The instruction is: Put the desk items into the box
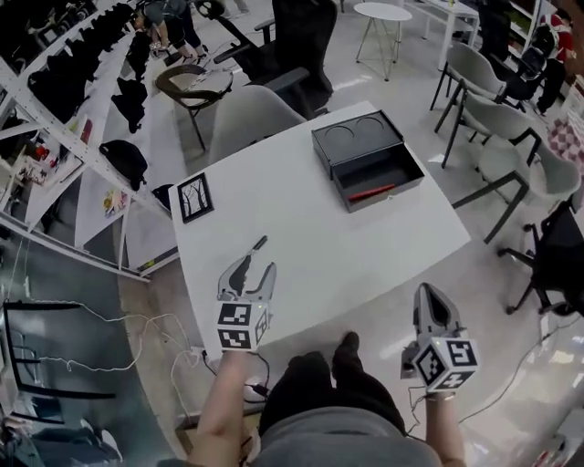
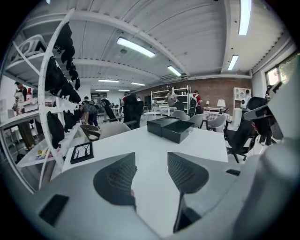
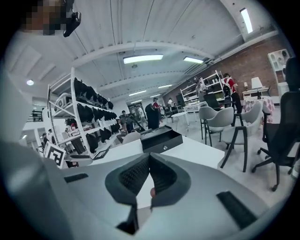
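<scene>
A framed picture point(image 1: 194, 197) lies on the counter point(image 1: 319, 246), well left of the box point(image 1: 376, 170). The left gripper point(image 1: 255, 269) is held with jaws apart and empty, just short of a black pen point(image 1: 259, 243). A red pen point(image 1: 372, 192) is lodged inside the box. The right gripper point(image 1: 429, 292) is closed on nothing, off the counter. The pen pick-up is judged in hand; the jaws must be advanced around the black pen and closed.

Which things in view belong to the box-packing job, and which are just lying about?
Job: black box, with a red pen in its open drawer; dark pen-like item and picture frame on the white table; left hand-held gripper open, right hand-held gripper shut, empty.
Lying about: grey chairs, shelving rack, round side table.
</scene>
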